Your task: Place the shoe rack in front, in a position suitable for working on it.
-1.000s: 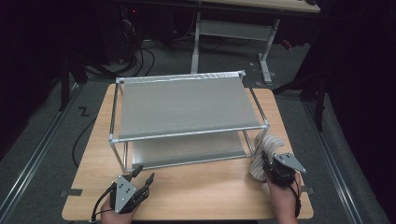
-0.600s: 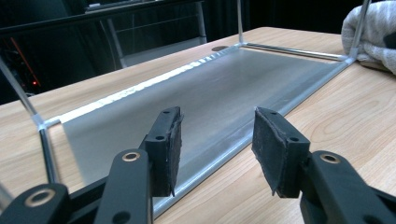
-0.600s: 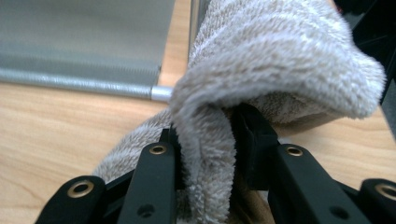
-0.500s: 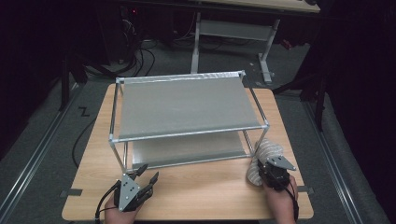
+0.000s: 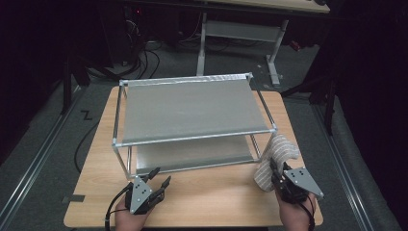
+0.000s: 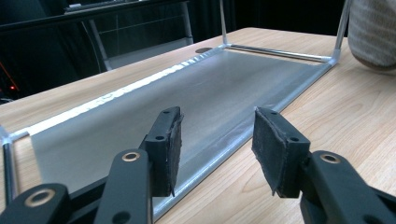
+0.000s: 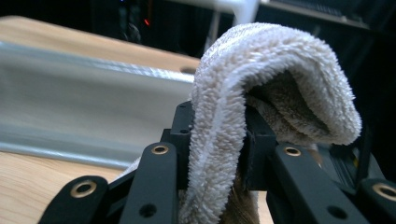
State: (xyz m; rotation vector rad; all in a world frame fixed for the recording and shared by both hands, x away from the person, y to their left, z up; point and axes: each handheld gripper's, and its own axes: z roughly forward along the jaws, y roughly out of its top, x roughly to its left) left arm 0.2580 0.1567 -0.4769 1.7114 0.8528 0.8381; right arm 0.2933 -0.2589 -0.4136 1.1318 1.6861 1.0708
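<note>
A two-tier metal shelf rack (image 5: 192, 113) stands on the wooden table (image 5: 216, 192). My right gripper (image 5: 275, 168) is shut on a pale striped towel (image 5: 279, 154) at the rack's front right corner; the towel (image 7: 261, 84) drapes over the jaws in the right gripper view. My left gripper (image 5: 159, 179) rests open near the table's front left, with nothing between its pads (image 6: 172, 140). It points at the rack's lower shelf (image 6: 187, 102). The towel (image 6: 373, 32) also shows at the upper right of the left gripper view.
The rack's lower shelf (image 5: 192, 154) and its top shelf carry nothing. Cables (image 5: 139, 53) and a desk frame (image 5: 240, 33) lie on the dark floor beyond the table. Bare table runs along the front edge between my two hands.
The right gripper has drawn back toward the front edge with the towel in it. The left gripper has shifted slightly back and right.
</note>
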